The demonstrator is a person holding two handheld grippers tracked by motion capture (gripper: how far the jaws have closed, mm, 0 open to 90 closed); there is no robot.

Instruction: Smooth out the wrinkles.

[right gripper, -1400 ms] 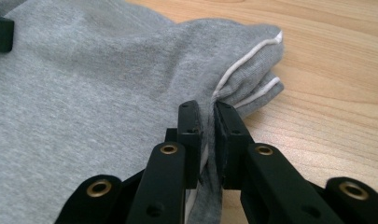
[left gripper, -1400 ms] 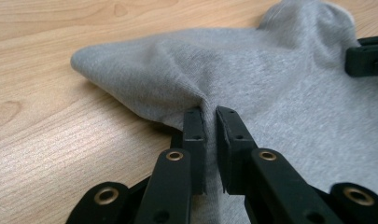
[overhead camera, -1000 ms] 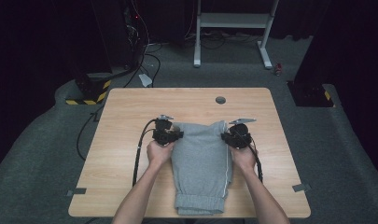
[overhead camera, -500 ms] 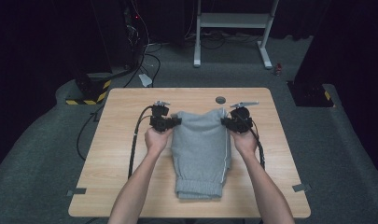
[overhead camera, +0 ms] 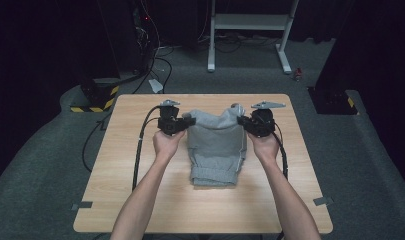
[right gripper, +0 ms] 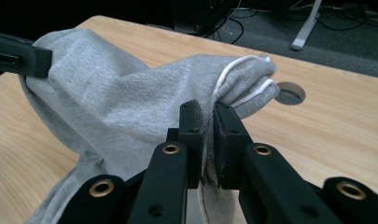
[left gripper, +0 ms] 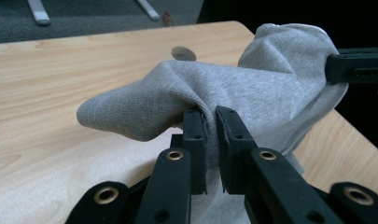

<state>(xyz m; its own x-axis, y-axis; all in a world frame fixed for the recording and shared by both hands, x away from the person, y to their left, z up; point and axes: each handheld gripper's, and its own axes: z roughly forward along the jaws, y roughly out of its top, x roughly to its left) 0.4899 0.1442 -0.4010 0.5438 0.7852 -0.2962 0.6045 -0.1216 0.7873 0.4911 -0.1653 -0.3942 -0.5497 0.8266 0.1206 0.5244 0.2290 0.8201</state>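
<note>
Wooden table carries grey sweatpants, folded, long axis running near to far, cuffed end at the near side resting on the wood. Far edge is lifted, slung between both claws with a sag in the middle. Left gripper is clamped on the far-left corner, right gripper on the far-right corner with the white piping. Both pinch cloth equally; the next move likely carries the far edge toward the near end.

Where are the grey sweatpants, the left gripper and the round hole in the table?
grey sweatpants (overhead camera: 216,150), high view, middle of the fabric.
left gripper (left gripper: 211,122), left gripper view, between its jaw tips.
round hole (right gripper: 290,93), right gripper view, its centre.
</note>
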